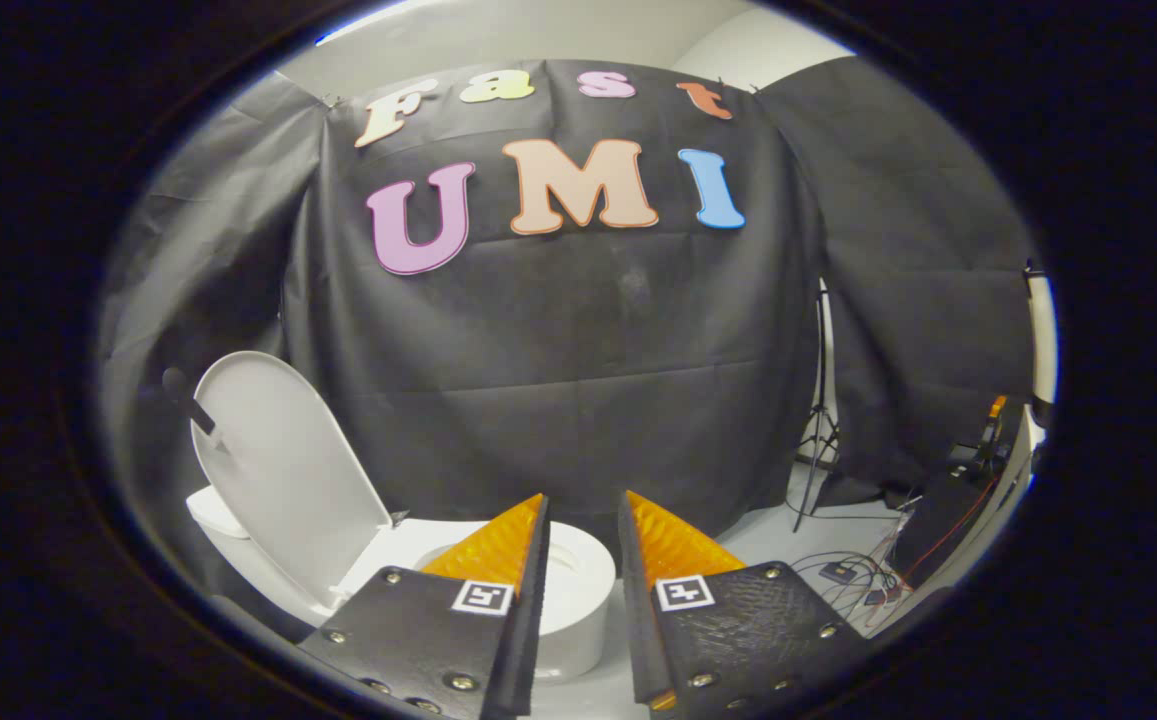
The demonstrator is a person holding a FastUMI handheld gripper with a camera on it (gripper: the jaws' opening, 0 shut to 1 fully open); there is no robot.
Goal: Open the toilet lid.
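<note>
Gripper view: one raised toilet lid (pixel 278 470), claw (pixel 583 510) empty, parted.

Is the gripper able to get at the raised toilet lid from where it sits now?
Probably yes: the gripper is open and holds nothing, and nothing stands between it and the upright lid beyond its fingers.

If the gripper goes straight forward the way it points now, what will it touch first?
Probably the black cloth wall. The gripper is open and empty; the toilet's seat lies below its line, the raised lid off to one side. Depth is unclear.
</note>
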